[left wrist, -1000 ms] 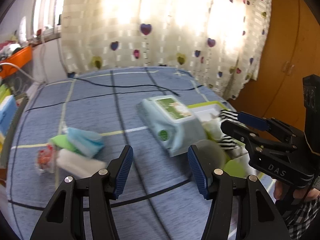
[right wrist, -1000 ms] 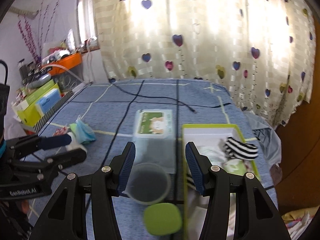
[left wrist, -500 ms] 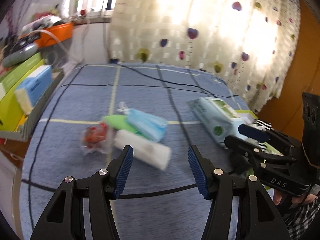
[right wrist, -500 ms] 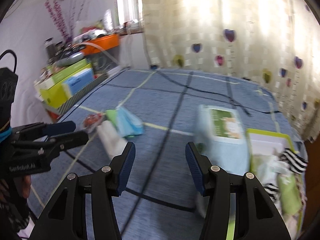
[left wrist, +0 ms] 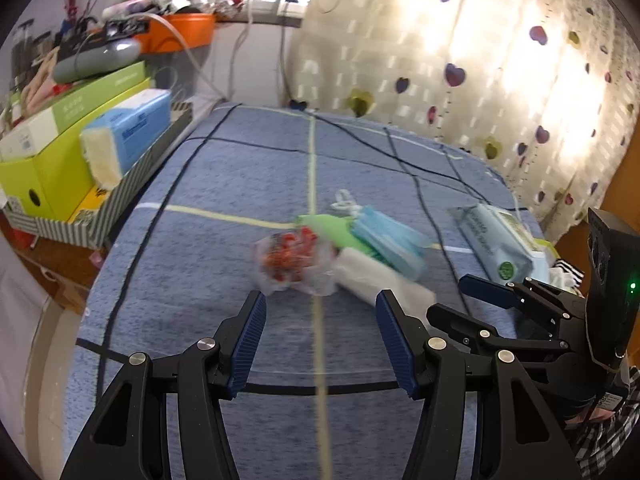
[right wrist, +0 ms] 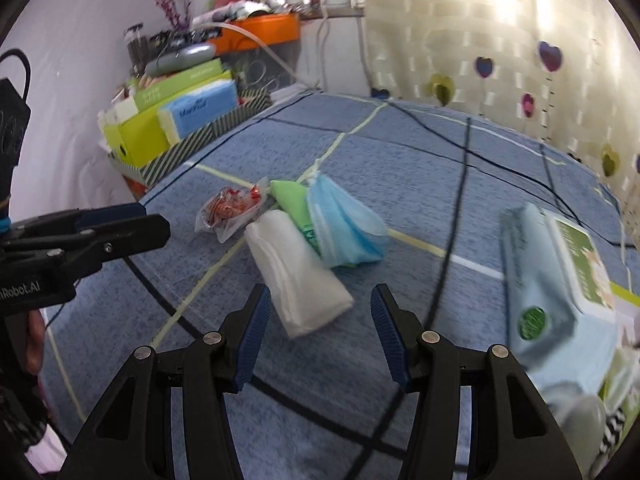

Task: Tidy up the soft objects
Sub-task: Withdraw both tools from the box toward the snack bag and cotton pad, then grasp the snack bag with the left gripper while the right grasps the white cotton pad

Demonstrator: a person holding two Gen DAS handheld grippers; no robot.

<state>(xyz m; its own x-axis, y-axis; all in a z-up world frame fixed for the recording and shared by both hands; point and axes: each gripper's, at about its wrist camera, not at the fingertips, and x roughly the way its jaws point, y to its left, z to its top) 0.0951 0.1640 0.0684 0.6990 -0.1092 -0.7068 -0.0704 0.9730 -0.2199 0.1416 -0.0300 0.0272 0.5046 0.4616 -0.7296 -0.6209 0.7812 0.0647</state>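
Both grippers empty, jaws spread wide: left gripper point(left wrist: 318, 338) faces the red-printed packet point(left wrist: 291, 261), right gripper point(right wrist: 320, 330) faces the white folded cloth point(right wrist: 298, 276). Cloth, packet, green pouch point(right wrist: 292, 200) and blue masks point(right wrist: 344, 224) bunched touching on the blue bed cover point(right wrist: 420, 152); wipes pack point(right wrist: 560, 284) lies apart on the right.

The blanket point(right wrist: 400, 152) is blue with dark and pale-yellow lines. On it lie a white pack point(right wrist: 298, 276), blue masks point(right wrist: 344, 220), a green pouch point(right wrist: 290, 198) and a red-and-white packet point(right wrist: 230, 208).

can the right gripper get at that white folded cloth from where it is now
Probably yes. The right gripper is open, and the white folded cloth lies just ahead between its jaws on the blue blanket, with nothing covering its near end.
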